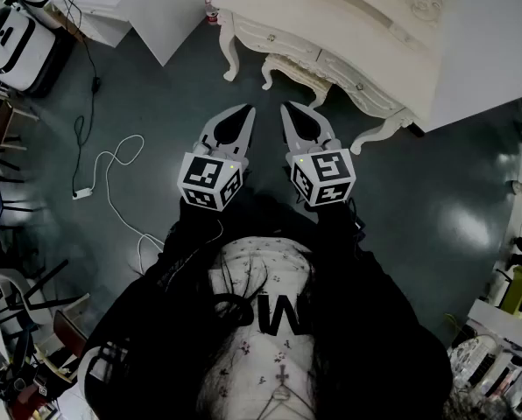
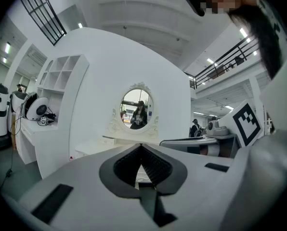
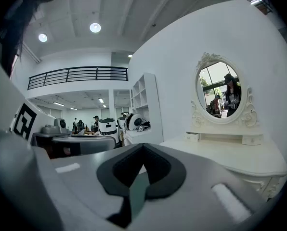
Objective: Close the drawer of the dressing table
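Observation:
The cream dressing table stands at the top of the head view, with knobbed drawer fronts and curved legs. Its middle drawer juts out toward me. My left gripper and right gripper hang side by side over the floor just short of that drawer, touching nothing. Both are shut and empty. In the left gripper view the shut left gripper points at the oval mirror. In the right gripper view the right gripper is shut too, with the mirror and tabletop off to the right.
A white cable with an adapter lies on the dark floor to the left. White robot cases and chairs stand at the far left. A white shelving unit stands left of the table, with cluttered shelves at the right.

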Demonstrator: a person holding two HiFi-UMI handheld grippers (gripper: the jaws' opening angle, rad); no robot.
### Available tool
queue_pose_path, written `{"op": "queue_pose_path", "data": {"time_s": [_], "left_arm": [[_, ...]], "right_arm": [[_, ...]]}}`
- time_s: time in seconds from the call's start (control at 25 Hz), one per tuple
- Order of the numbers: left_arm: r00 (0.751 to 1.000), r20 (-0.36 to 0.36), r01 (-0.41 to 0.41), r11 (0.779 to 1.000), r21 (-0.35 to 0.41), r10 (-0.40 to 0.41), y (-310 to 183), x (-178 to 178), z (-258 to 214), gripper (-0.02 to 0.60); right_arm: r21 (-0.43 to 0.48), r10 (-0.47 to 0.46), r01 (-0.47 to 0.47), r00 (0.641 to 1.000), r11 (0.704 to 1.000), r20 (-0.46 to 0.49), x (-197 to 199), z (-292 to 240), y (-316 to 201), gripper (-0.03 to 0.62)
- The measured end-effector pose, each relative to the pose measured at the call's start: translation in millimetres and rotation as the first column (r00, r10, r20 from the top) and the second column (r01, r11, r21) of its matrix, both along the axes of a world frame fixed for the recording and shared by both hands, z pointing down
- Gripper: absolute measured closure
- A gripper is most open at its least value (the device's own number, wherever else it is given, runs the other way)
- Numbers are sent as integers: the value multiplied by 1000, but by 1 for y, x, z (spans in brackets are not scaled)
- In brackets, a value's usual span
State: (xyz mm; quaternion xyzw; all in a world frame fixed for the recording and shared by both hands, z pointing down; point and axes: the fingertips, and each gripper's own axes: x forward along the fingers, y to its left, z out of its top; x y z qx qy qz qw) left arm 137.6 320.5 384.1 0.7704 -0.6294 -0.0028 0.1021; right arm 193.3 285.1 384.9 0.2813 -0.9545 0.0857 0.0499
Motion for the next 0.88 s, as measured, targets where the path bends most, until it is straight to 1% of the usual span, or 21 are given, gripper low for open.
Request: {"op": "queue_pose_path", "data": {"time_s": [0.16, 0.4, 0.64, 0.88], "left_arm": [[1000, -2, 4, 1000, -1, -4, 0, 2, -1, 581], [1000, 3, 9, 1000, -8, -9, -3, 8, 1, 581], [999, 7, 40, 999, -17, -40, -15, 1, 2, 581], [999, 23, 37, 999, -29, -37, -30, -12, 2, 581]], "right_arm": [[-4, 1, -1, 1000, 1000, -1, 4, 1, 0, 586], [-31, 5, -4, 999, 1000, 31, 11, 5, -7, 586], [-54, -5, 8, 999, 998, 47, 8, 10, -19, 586], [-76, 2, 2, 998, 997, 59, -2, 14, -37, 586]]}}
